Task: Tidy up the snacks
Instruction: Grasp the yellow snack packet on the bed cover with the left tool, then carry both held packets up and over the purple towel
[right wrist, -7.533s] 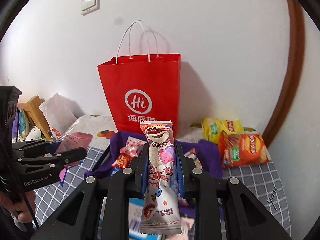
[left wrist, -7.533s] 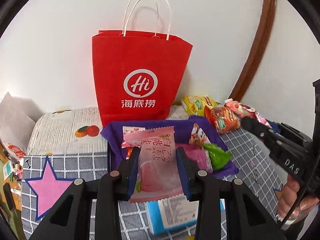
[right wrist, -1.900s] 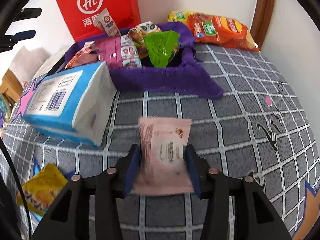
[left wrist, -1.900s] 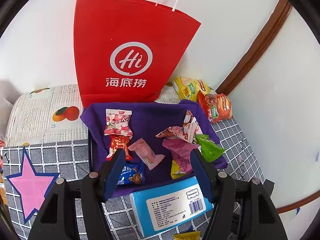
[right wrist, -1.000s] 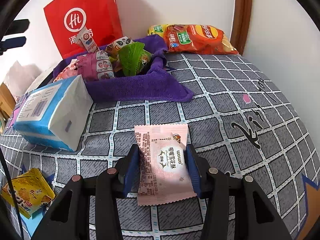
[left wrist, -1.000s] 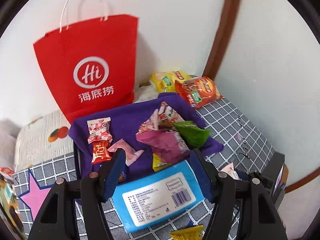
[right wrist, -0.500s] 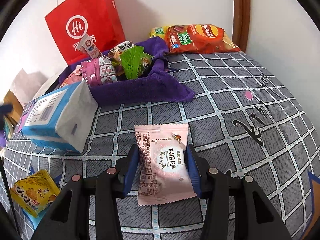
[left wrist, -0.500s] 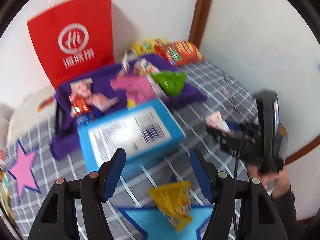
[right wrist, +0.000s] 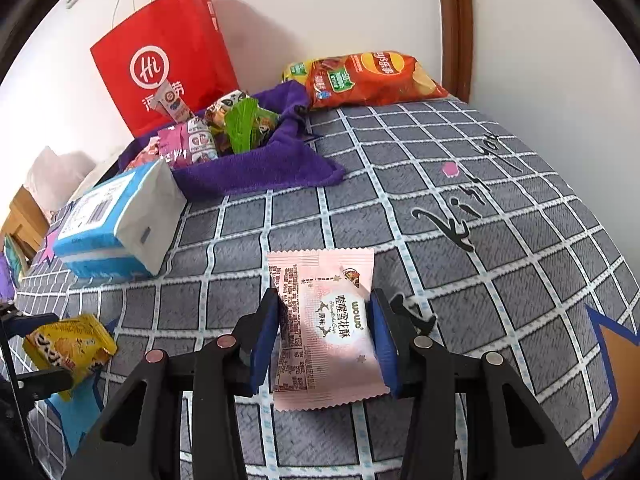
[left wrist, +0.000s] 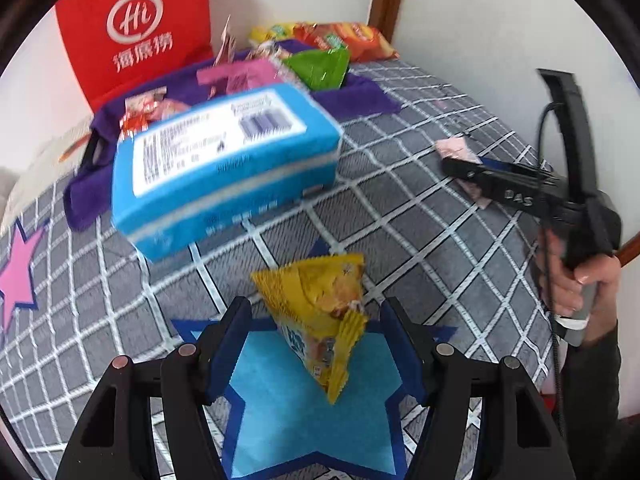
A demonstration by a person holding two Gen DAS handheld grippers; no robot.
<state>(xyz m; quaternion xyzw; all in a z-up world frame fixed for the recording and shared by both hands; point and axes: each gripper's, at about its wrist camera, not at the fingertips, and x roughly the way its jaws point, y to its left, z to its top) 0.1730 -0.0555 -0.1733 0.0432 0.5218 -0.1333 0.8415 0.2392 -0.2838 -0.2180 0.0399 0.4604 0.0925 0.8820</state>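
A yellow snack packet (left wrist: 320, 312) lies on a blue star of the checked cloth, between the fingers of my left gripper (left wrist: 316, 344). That gripper is open and its pads stand clear of the packet on both sides. My right gripper (right wrist: 324, 336) is shut on a pink snack packet (right wrist: 324, 320) just above the cloth, and its jaws are closing tighter on it. The left wrist view shows the right gripper (left wrist: 480, 172) at the right, held by a hand (left wrist: 580, 276). At the right wrist view's left edge the yellow packet (right wrist: 68, 348) shows again.
A purple cloth-lined tray (right wrist: 260, 164) with several snacks stands at the back before a red paper bag (right wrist: 160, 52). A blue tissue pack (right wrist: 116, 224) lies in front of the tray. Chip bags (right wrist: 368, 76) rest by the far wall corner.
My left gripper has swung away from the tray and dropped down around the yellow packet. The right gripper has shifted slightly, still holding the pink packet.
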